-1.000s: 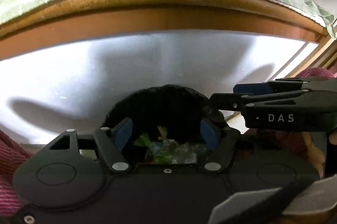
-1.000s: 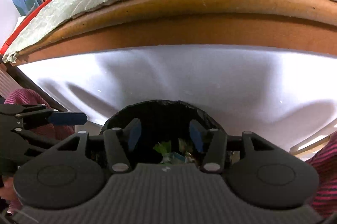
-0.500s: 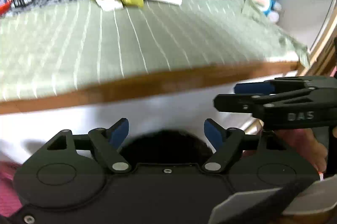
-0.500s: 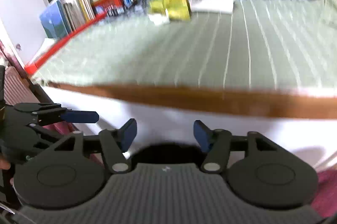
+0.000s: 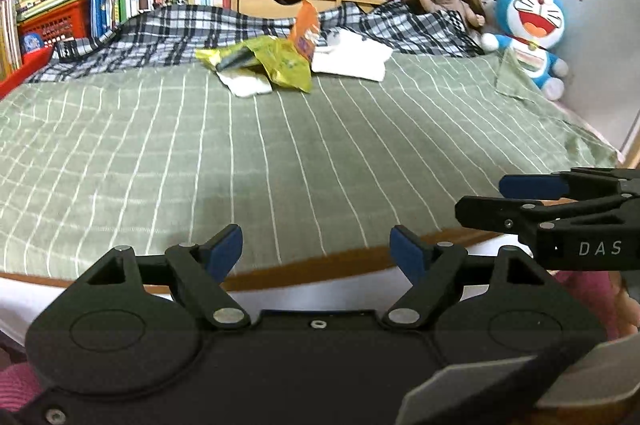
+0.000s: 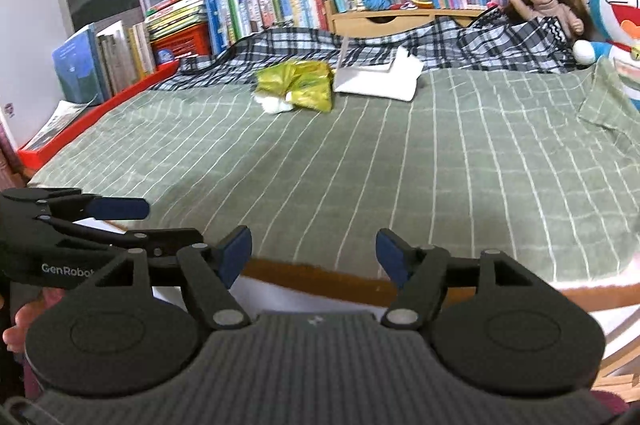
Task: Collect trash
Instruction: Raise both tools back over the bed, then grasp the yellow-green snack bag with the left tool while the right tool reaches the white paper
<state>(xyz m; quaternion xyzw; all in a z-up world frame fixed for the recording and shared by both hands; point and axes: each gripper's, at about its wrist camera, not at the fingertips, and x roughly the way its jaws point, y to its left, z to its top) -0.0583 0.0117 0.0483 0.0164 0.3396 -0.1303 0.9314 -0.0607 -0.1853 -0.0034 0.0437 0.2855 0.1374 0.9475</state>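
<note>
Green striped bedspread (image 5: 304, 161) spreads before us; yellow wrapper (image 5: 276, 65) lies far off at twelve o'clock. Left gripper (image 5: 316, 249) and right gripper (image 6: 314, 251), jaws just opened and empty, sit equally distant.

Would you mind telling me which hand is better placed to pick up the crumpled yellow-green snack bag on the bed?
Probably left, narrowly. Both tongs are open and empty; the left tongs face the crumpled yellow-green snack bag almost straight ahead, while for the right tongs it sits slightly leftward.
</note>
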